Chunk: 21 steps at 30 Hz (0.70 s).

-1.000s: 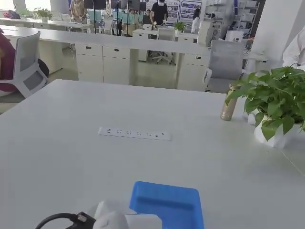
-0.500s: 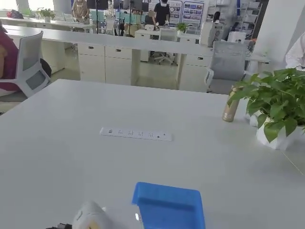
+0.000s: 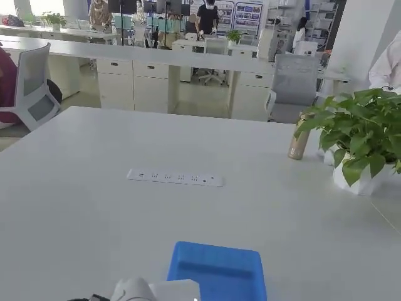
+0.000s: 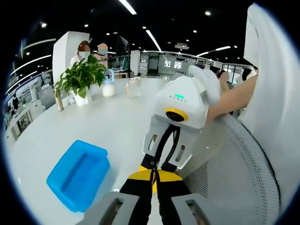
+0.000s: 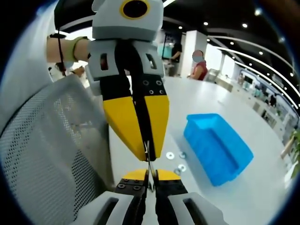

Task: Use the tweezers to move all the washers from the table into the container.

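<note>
My two grippers meet tip to tip over the table's near edge. In the right gripper view my left gripper (image 5: 146, 152) comes down from above with its yellow jaws shut on thin metal tweezers (image 5: 149, 163). My right gripper (image 5: 150, 180) is shut on the tweezers' other end. The left gripper view has my left gripper (image 4: 153, 180) at the bottom and my right gripper (image 4: 155, 163) facing it. Several washers (image 5: 176, 161) lie on the table beside the blue container (image 5: 218, 147), (image 4: 77, 173), (image 3: 216, 273). A gripper's white top (image 3: 150, 291) pokes in at the bottom of the head view.
A mesh chair back (image 5: 51, 154), (image 4: 234, 178) stands close by the grippers. On the white table (image 3: 94, 207) lie a power strip (image 3: 174, 178), a bottle (image 3: 299, 143) and a potted plant (image 3: 360, 141). Desks, chairs and people are farther back.
The white gripper top at the bottom edge of the head view slid left, then back right. The head camera shifted a little; the blue container stayed put.
</note>
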Each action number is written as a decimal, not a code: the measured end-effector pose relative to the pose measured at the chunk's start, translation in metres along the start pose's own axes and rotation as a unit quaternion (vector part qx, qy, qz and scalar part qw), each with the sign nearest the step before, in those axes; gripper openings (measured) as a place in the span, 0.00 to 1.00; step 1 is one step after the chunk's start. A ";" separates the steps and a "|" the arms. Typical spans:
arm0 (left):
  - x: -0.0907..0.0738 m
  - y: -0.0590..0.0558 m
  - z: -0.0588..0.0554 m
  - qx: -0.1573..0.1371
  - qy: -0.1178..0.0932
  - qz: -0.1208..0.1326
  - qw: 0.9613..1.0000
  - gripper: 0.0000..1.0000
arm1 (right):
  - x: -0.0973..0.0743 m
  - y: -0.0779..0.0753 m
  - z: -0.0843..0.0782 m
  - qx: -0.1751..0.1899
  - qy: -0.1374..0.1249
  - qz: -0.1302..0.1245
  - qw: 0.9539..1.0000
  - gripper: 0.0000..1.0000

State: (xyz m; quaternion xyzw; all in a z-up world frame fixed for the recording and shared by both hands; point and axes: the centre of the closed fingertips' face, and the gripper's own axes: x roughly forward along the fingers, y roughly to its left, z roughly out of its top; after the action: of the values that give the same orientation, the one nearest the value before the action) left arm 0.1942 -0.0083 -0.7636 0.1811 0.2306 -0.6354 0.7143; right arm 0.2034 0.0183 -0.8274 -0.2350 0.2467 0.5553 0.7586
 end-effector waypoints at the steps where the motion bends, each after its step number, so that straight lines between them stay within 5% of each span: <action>1: 0.001 0.000 0.000 0.014 0.001 -0.003 1.000 0.00 | 0.000 0.000 0.000 -0.001 0.000 0.000 1.000 0.02; 6: -0.001 0.001 0.003 0.040 -0.002 -0.003 0.999 0.00 | 0.000 0.000 0.001 -0.002 0.000 0.000 1.000 0.02; 16: -0.019 0.005 0.005 0.042 -0.007 0.014 0.999 0.00 | 0.003 -0.002 0.015 -0.003 -0.022 -0.003 1.000 0.04; 21: -0.024 0.015 -0.003 0.030 -0.002 0.028 0.999 0.00 | 0.009 -0.008 0.015 -0.036 -0.002 -0.017 0.999 0.04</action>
State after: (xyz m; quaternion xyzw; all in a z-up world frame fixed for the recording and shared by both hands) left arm 0.2072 0.0147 -0.7533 0.2077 0.2043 -0.6221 0.7267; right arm 0.2150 0.0322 -0.8204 -0.2648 0.2208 0.5514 0.7596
